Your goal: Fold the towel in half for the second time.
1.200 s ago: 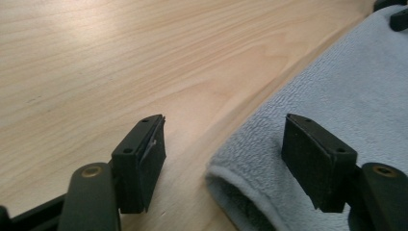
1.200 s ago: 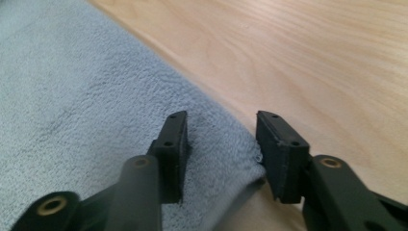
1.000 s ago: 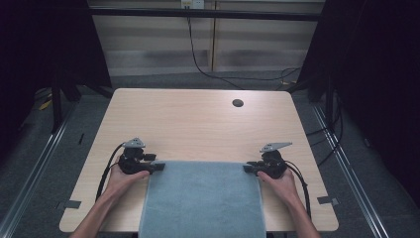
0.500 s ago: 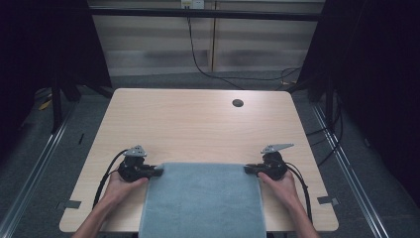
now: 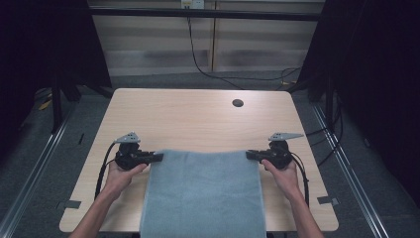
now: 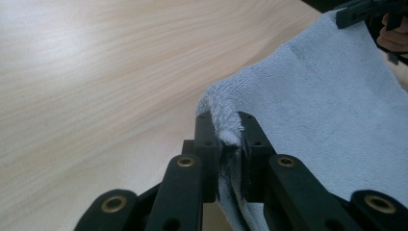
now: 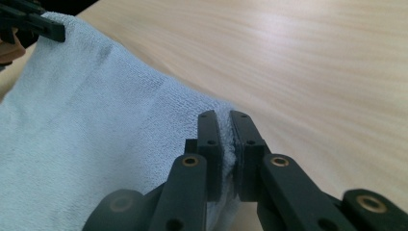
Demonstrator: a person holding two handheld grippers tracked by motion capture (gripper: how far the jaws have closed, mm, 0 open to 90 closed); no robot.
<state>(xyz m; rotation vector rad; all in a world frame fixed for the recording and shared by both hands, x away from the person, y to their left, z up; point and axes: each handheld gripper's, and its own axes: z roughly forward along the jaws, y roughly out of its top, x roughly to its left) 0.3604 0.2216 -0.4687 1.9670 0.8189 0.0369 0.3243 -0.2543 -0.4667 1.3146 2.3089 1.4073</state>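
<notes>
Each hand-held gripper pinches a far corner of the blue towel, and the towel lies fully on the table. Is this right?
Not quite. The left hand-held gripper and right hand-held gripper do pinch the far corners of the towel, but the high view shows its near end hanging over the table edge, not fully on it.

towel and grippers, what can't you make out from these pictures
- Towel: near end cut off by the bottom edge of the high view.
- Towel corners: pinched out of sight between the left gripper jaws and the right gripper jaws.
- Small dark round spot on the table: too small to identify.
</notes>
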